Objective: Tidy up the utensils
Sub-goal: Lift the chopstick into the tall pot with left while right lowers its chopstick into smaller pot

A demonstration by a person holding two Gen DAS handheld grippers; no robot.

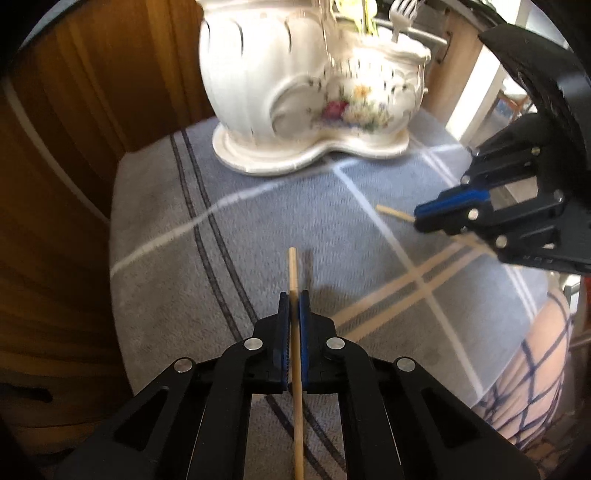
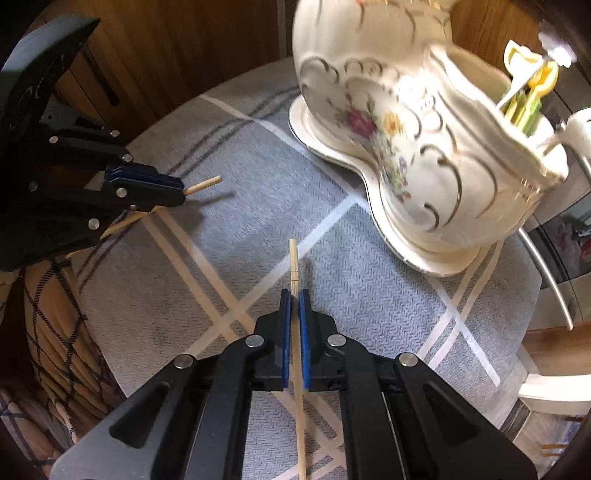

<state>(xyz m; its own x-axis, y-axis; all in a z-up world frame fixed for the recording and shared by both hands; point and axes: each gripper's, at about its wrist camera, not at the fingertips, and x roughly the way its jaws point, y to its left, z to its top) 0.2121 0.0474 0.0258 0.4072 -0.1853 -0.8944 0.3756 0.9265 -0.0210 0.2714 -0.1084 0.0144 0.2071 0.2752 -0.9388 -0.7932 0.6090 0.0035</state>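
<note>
Left gripper (image 1: 294, 306) first: blue pads (image 1: 283, 325) pinched tight on a wooden chopstick (image 1: 293, 273), which runs straight up between them, its blunt tip poking out past the fingertips and the rest trailing back under the black linkage. The stick hangs above the grey plaid cloth (image 1: 166, 280), throwing a thin shadow just to its right.

Over to the right gripper (image 2: 294, 306), and it's the same picture: pads clamped on a second chopstick (image 2: 294, 262), tip sticking forward, a faint ringed mark just above the pads, the shaft slanting down between the arms.

From the left camera, the right gripper (image 1: 421, 218) comes in from the right edge, fingertips aimed left, its chopstick end (image 1: 393, 213) jutting out over the cloth. From the right camera, the left gripper (image 2: 179, 192) enters from the left edge with its stick tip (image 2: 205, 184) pointing right. The two tools are well apart, both above the cloth.

Beyond them stands a white ceramic holder (image 1: 295, 92) with gilt scrolls and painted flowers, sitting on the far part of the cloth. A fork (image 1: 400, 14) stands in its lower compartment, and the right camera shows green and yellow handles (image 2: 524, 99) in there too. Dark wood panelling (image 1: 74, 147) behind, a checked cushion (image 2: 55, 314) at the near edge.
</note>
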